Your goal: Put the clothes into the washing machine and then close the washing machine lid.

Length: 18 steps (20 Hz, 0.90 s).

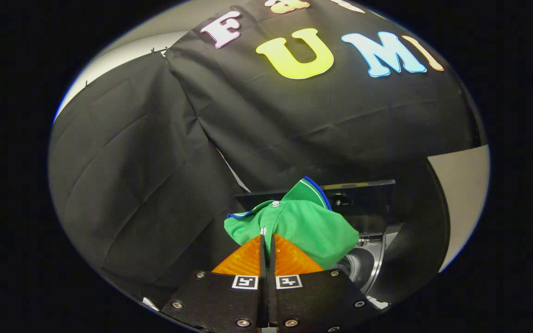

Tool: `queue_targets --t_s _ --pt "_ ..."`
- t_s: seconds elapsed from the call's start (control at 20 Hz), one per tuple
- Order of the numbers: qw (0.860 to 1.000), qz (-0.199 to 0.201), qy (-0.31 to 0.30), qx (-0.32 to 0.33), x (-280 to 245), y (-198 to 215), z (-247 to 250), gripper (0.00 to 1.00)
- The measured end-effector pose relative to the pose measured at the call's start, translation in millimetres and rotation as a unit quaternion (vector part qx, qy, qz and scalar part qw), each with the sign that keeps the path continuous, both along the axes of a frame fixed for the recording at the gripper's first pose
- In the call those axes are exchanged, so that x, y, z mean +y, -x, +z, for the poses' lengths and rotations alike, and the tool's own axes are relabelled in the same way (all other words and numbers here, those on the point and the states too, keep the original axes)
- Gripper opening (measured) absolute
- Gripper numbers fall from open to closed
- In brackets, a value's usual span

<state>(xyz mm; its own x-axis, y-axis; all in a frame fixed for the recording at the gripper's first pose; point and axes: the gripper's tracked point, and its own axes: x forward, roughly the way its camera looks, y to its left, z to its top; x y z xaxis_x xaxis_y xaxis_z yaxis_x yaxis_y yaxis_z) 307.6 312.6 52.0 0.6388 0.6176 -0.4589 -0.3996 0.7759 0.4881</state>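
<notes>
The hand-held gripper [267, 238] sits at the near end of the view, its two fingers pressed almost together with only a thin dark slit between them. A fold of green fabric is pinched in that slit at the fingertips [289, 256], so both fingers press on the cloth.

The cloth is a green garment [303, 224], a knitted shirt with a blue and white trim along its collar edge and a small pale button near the placket. It is bunched up and hangs from the fingertips, spreading out just ahead of them and rising to a peak where the collar stands up. It is lifted clear, held only by the fingers.

Beyond and slightly below the garment is the washing machine [373, 231], dark in colour. Its lid [363, 196] stands raised behind the shirt, showing as a flat dark panel with a small fitting on it. To the right of the fingers, under the edge of the shirt, part of the round drum opening [361, 266] shows, with a shiny metal rim. The garment is in front of this opening, not inside it.

Black cloth [155, 162] forms the booth's wall behind everything, creased and hanging in folds. A pale wall [461, 185] shows past the cloth to the right.
</notes>
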Motion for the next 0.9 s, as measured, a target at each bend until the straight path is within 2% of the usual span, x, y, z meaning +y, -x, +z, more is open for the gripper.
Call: queue_targets --t_s 0.3,0.9 --pt "0.999 -0.003 0.036 -0.001 23.3 -1.0 -44.4 0.00" --pt "0.994 -0.026 0.109 -0.004 38.1 -6.9 -132.5 0.00"
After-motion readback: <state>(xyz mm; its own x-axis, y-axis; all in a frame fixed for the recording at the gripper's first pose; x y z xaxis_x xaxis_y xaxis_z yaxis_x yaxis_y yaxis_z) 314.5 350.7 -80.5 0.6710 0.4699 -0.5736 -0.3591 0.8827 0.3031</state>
